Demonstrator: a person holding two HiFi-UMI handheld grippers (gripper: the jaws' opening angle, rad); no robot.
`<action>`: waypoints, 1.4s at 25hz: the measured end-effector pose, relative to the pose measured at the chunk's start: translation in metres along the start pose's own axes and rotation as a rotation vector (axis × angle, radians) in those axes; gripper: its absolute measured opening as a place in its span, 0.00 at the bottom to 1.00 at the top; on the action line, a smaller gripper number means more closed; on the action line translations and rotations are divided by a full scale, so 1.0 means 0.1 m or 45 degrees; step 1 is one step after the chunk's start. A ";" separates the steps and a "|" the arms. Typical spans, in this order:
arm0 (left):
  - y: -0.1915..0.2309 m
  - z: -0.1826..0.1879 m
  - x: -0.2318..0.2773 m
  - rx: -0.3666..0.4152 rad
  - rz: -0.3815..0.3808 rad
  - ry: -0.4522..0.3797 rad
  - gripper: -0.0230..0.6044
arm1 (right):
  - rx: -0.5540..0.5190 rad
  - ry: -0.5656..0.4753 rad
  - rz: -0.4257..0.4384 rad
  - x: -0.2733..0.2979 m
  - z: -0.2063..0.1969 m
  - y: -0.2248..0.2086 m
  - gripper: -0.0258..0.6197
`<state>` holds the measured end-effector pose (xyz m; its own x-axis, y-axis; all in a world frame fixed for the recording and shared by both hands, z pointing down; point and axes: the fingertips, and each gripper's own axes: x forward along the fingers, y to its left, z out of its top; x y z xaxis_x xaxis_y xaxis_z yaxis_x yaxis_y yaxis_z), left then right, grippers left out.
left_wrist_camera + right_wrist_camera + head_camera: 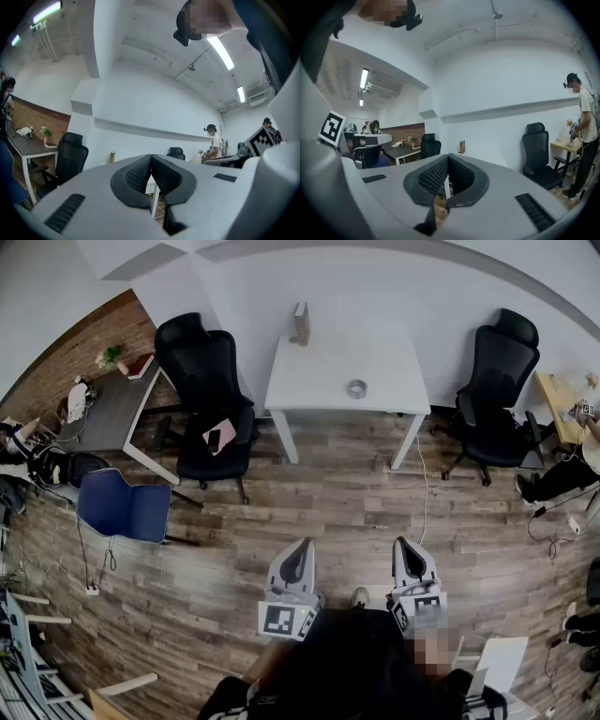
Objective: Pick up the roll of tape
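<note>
approach step, nothing grasped yet: left gripper (298, 559) level over the wood floor (281, 502), jaws pressed together on nothing. tape (357, 388) lies flat on the white surface (309, 381) well ahead, near its front edge and right of centre. right gripper (409, 559) near the left one, level, jaws likewise closed and empty. next move, as judged: carry the grippers forward to the surface, spread one pair of jaws wide (either could serve, the tape lies about midway between their lines), tip it down over the ring's wall, then close.
</note>
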<state>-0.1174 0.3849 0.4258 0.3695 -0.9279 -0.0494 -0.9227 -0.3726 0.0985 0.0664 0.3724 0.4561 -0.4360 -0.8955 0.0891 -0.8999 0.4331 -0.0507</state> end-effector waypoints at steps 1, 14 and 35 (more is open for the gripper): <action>-0.01 0.00 0.00 -0.004 -0.001 -0.002 0.07 | 0.000 -0.002 0.000 -0.01 0.00 -0.01 0.06; -0.20 -0.09 0.09 0.000 -0.007 0.030 0.07 | 0.040 -0.028 0.013 -0.08 -0.01 -0.19 0.06; -0.84 -0.36 1.09 -0.003 -0.022 0.080 0.07 | 0.049 0.038 0.072 0.26 -0.30 -1.24 0.06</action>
<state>0.0043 0.3149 0.4483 0.3913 -0.9202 0.0110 -0.9161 -0.3883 0.1002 0.1662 0.2985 0.4943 -0.4865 -0.8661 0.1147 -0.8733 0.4780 -0.0946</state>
